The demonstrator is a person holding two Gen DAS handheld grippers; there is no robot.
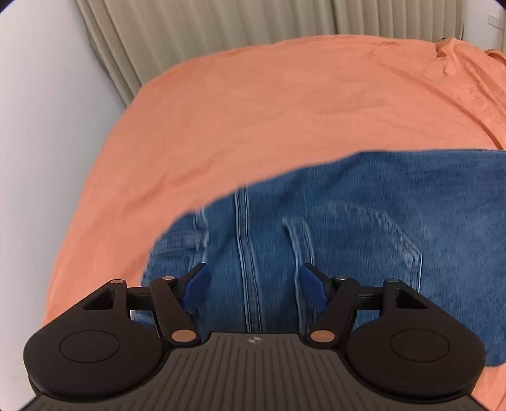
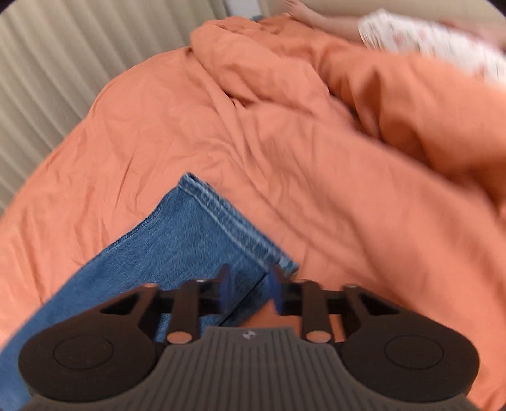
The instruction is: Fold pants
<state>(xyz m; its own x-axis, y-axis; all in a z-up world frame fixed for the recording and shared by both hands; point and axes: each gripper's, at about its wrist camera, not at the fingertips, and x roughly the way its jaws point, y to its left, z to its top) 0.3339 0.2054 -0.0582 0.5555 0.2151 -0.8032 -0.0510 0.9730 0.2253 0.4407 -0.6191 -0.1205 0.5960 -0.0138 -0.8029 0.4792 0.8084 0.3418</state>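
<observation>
Blue denim pants (image 1: 348,227) lie on an orange bed sheet (image 1: 253,110). In the left wrist view I see the seat with a back pocket (image 1: 357,243) and the centre seam. My left gripper (image 1: 253,286) is open, its blue fingers just over the waist end, holding nothing. In the right wrist view a pant leg (image 2: 177,246) ends in a stitched hem (image 2: 234,227). My right gripper (image 2: 248,291) is open with a moderate gap, right at the near corner of the hem. The view is blurred.
A bunched orange duvet (image 2: 363,95) lies at the far right of the bed. A person's arm (image 2: 319,15) and a white patterned cloth (image 2: 442,41) show beyond it. Beige curtains (image 1: 221,28) and a white wall (image 1: 41,126) border the bed.
</observation>
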